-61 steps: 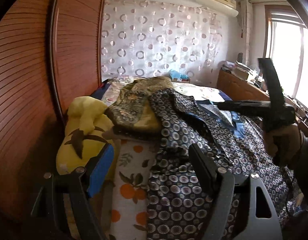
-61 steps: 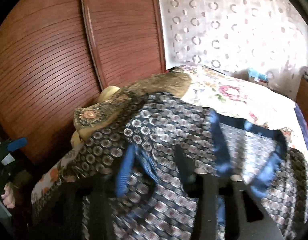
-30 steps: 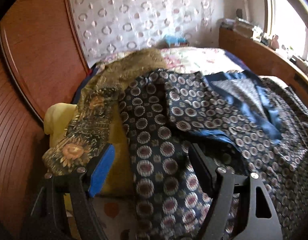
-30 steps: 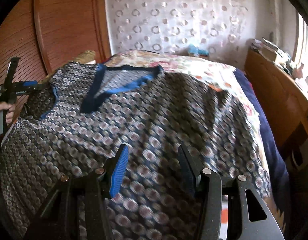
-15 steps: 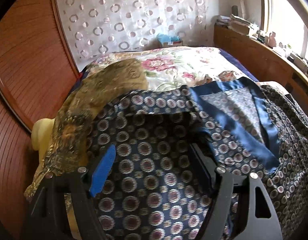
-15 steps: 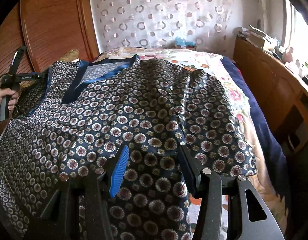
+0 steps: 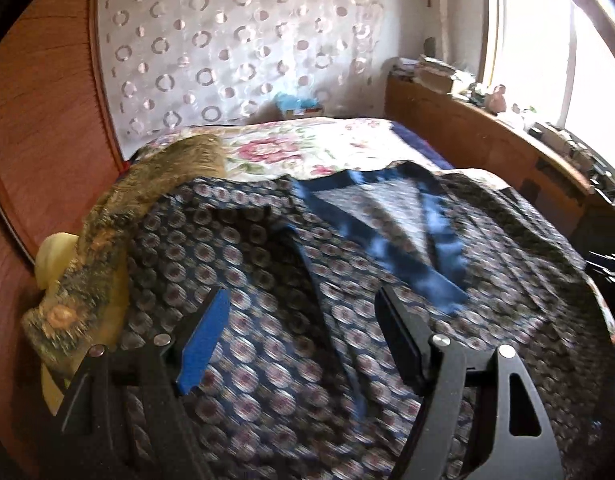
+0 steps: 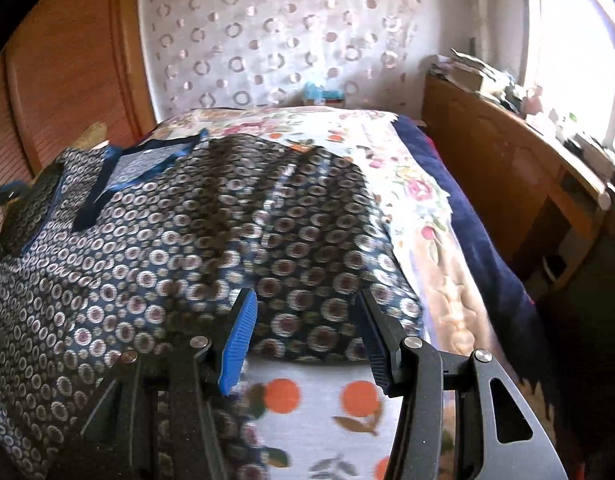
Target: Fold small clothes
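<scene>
A dark blue garment with a round medallion pattern (image 7: 267, 280) lies spread on the bed, its blue-trimmed V-neck (image 7: 391, 216) toward the far side. My left gripper (image 7: 303, 328) is open, hovering just above the garment near its sleeve side. In the right wrist view the same garment (image 8: 187, 248) covers the bed's left half, neck (image 8: 147, 164) at far left. My right gripper (image 8: 307, 328) is open over the garment's near edge, nothing between its fingers.
An olive patterned cloth (image 7: 119, 216) and a yellow plush (image 7: 55, 252) lie at the bed's left, against the wooden wardrobe (image 7: 35, 120). An orange-print sheet (image 8: 319, 412) and floral bedspread (image 8: 411, 188) show beneath. A wooden ledge (image 8: 507, 168) runs along the right.
Both grippers swung over the garment and spread it flat on the bed. Over the last half second the left moved slightly back and the right drew back to the garment's near edge.
</scene>
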The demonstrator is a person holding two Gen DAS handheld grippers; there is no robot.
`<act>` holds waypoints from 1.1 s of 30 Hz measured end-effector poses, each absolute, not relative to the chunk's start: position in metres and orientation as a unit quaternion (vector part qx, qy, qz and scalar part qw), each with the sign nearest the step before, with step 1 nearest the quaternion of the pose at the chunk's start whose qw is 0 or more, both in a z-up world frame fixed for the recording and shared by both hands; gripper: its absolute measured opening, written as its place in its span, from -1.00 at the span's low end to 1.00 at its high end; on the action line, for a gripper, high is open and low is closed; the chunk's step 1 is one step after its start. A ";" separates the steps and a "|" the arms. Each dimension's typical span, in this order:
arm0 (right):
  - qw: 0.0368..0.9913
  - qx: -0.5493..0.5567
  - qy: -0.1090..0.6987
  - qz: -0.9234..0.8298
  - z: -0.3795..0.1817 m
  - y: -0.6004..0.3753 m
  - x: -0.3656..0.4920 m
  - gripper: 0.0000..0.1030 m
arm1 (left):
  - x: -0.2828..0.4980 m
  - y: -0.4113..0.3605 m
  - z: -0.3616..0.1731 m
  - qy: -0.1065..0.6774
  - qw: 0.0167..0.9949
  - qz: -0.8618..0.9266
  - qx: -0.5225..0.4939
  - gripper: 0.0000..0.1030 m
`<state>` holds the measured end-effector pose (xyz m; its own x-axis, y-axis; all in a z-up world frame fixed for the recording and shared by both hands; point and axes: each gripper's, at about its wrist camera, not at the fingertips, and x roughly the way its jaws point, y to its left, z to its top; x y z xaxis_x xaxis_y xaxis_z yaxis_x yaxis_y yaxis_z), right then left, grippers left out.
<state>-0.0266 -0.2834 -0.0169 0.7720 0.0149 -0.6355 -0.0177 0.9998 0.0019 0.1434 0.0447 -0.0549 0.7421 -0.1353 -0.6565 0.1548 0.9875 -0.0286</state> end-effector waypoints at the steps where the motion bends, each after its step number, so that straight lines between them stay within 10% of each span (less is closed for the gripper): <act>1: 0.941 0.003 0.339 0.006 -0.016 -0.287 -0.027 0.03 | 0.139 0.041 -0.057 0.353 0.932 -0.085 0.012 0.48; 15: 0.924 0.045 0.380 -0.008 -0.019 -0.330 -0.030 0.02 | 0.128 -0.004 -0.103 0.420 0.896 -0.129 0.060 0.48; 33: 0.939 0.004 0.344 0.021 -0.004 -0.313 -0.027 -0.89 | 0.133 -0.015 -0.115 0.437 0.886 -0.137 0.072 0.74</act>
